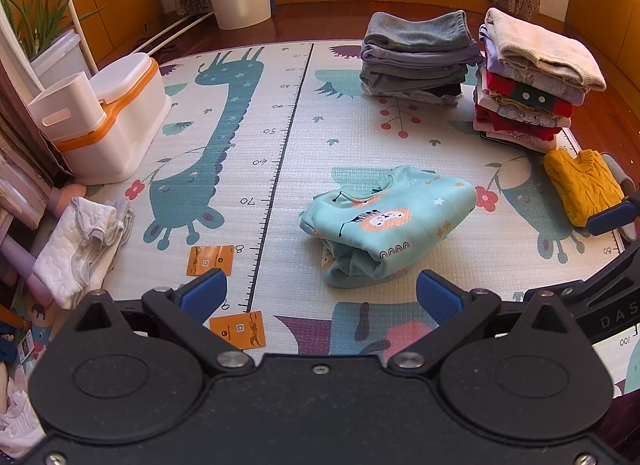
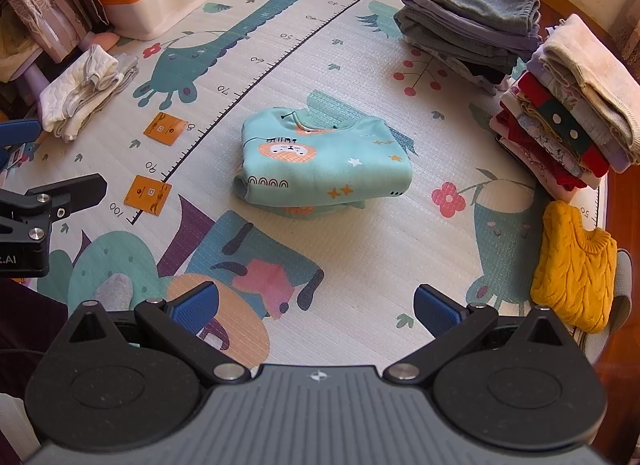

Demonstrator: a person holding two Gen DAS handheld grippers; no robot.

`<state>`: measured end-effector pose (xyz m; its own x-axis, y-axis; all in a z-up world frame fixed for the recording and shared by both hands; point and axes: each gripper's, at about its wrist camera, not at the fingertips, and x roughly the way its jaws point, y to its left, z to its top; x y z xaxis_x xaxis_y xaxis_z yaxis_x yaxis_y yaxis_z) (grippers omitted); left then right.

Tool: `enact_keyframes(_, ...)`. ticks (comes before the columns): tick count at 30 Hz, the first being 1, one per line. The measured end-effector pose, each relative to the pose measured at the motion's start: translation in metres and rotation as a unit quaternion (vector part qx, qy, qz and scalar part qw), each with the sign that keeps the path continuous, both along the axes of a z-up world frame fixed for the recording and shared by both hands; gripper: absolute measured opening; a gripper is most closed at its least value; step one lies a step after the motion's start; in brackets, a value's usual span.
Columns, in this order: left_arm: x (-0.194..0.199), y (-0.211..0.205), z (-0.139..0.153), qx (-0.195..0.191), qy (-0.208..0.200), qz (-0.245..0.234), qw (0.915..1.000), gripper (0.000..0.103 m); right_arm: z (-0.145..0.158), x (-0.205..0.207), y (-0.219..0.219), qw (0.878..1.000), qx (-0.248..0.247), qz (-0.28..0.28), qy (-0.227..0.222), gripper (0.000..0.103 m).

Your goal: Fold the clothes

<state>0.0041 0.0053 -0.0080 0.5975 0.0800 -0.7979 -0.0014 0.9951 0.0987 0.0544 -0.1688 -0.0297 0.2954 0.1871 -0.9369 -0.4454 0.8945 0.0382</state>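
Note:
A folded mint-green child's sweatshirt with an orange lion print lies on the play mat; it also shows in the right wrist view. My left gripper is open and empty, just in front of the sweatshirt and apart from it. My right gripper is open and empty, further back from the sweatshirt. A folded yellow knit sweater lies at the mat's right edge, also in the right wrist view.
Two stacks of folded clothes stand at the far right: a grey one and a mixed red and cream one. White quilted clothes lie at the left. A white and orange box stands far left. Two orange cards lie on the mat.

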Motion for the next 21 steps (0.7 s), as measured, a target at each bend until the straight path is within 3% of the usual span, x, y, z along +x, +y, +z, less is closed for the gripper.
enact_keyframes(21,-0.001,0.0011,0.0013,-0.002,-0.001,-0.004,1.0,0.102,-0.0002,-0.0002,0.0021,1.0,-0.001,0.003,-0.001,0.103)
